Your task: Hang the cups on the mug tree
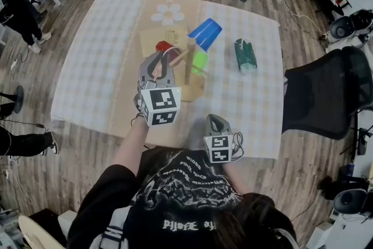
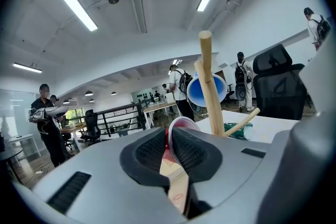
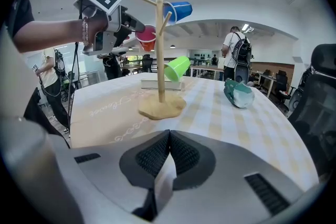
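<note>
The wooden mug tree stands mid-table on a round base. A blue cup hangs on an upper peg and a green cup on a lower one. My left gripper is raised just left of the tree, shut on the rim of a red cup; in the left gripper view the red cup sits pinched between the pads with the tree's pole close behind. A teal cup lies on its side to the right. My right gripper rests near the front edge, shut and empty.
A checked cloth covers the table. A white flower-shaped mat lies at the far side and a flat white slab behind the tree. A black office chair stands by the right edge. People stand around the room.
</note>
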The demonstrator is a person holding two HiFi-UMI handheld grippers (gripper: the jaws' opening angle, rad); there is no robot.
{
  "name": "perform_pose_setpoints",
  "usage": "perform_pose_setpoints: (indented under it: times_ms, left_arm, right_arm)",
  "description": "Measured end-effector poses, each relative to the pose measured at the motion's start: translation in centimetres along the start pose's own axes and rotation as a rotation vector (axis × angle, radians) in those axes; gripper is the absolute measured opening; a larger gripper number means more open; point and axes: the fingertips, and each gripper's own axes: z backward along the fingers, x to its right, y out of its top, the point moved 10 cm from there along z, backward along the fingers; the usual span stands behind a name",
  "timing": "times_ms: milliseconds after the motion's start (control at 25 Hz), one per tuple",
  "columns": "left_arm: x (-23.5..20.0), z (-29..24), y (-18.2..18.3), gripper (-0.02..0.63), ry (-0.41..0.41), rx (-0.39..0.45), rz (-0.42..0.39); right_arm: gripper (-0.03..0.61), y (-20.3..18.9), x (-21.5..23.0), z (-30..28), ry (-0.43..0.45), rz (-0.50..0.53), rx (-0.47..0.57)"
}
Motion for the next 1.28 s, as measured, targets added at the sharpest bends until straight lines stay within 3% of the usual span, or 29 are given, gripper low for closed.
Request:
perform_pose_setpoints:
  times_ms: [520,1000,1280]
  left_arm:
    - [0.9,0.6,-0.6,0.06,-0.024,0.032,-0.078]
    - [2.0,1.2,-1.4,0.058,-0.026,0.052,-0.206]
    - [2.3,1.4,-1.5,0.059,-0.028,0.062,-0.214]
  right_arm:
    - [0.008,0.3,-0.1,0.1,-0.005,0.0,0.005]
    - [0.008,0.2,-0.3,0.2,0.004,0.002,-0.002]
    - [0.008,0.4,-0.2,0.4,0.002,0.0,0.006]
